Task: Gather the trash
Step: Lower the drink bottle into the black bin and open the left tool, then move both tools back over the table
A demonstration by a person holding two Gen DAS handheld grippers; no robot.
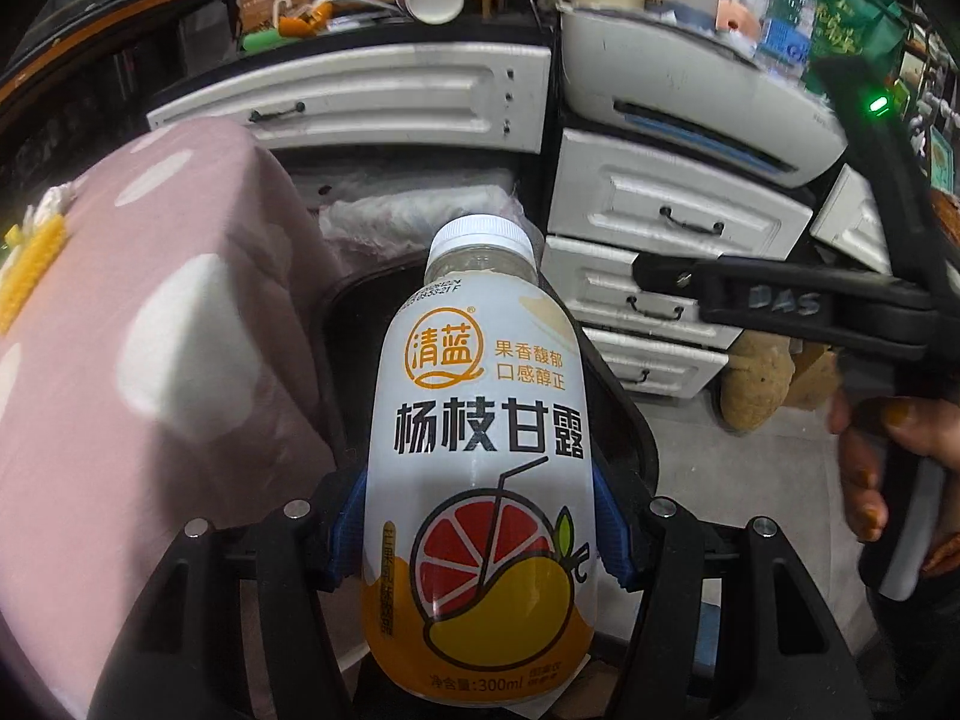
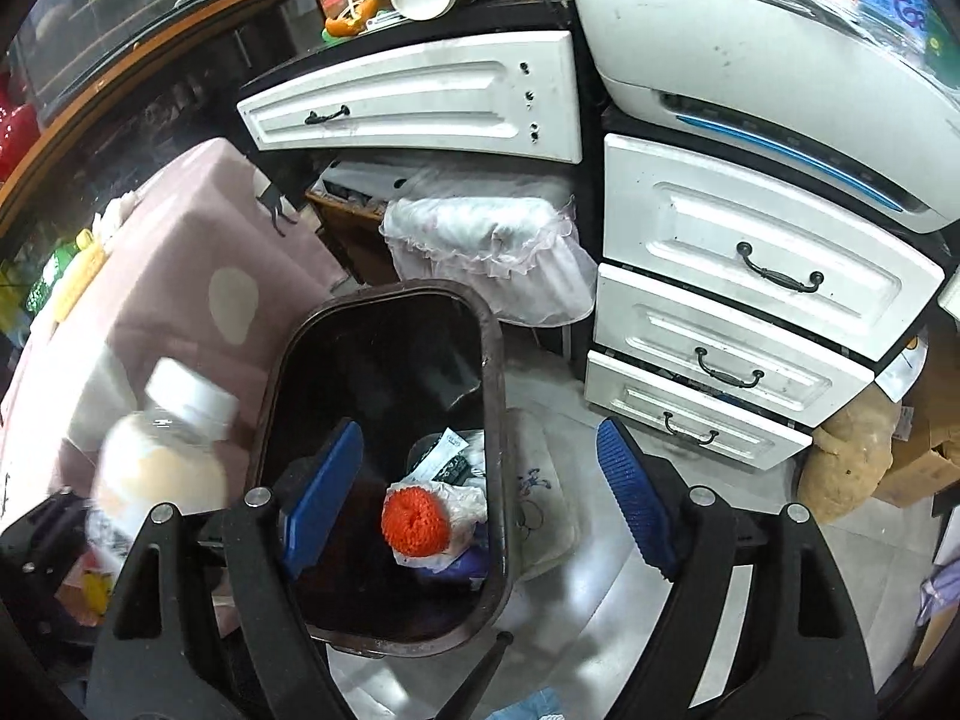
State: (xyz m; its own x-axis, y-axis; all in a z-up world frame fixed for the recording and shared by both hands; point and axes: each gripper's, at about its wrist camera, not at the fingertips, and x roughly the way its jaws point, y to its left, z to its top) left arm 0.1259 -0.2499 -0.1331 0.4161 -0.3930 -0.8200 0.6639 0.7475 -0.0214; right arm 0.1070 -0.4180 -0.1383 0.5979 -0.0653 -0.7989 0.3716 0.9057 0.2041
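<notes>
My left gripper (image 1: pixel 480 528) is shut on a drink bottle (image 1: pixel 480 420) with a white cap and a yellow and white label; its blue pads press on both sides. The bottle is held above the dark trash bin (image 1: pixel 336 324), whose rim shows behind it. In the right wrist view the bottle (image 2: pixel 162 456) appears blurred at the left, beside the bin (image 2: pixel 384 360). My right gripper (image 2: pixel 480 498) is open and empty above the bin. Inside the bin lie an orange scrubber (image 2: pixel 416 521), a plastic bag and wrappers. The right gripper also shows in the left wrist view (image 1: pixel 780 306).
A table with a pink cloth (image 1: pixel 150 330) stands left of the bin. White drawers (image 2: pixel 750 300) stand at the right, a white printer (image 2: pixel 750 60) on top. A frilly covered stool (image 2: pixel 486 240) sits behind the bin. A brown sack (image 2: pixel 846 462) lies on the tiled floor.
</notes>
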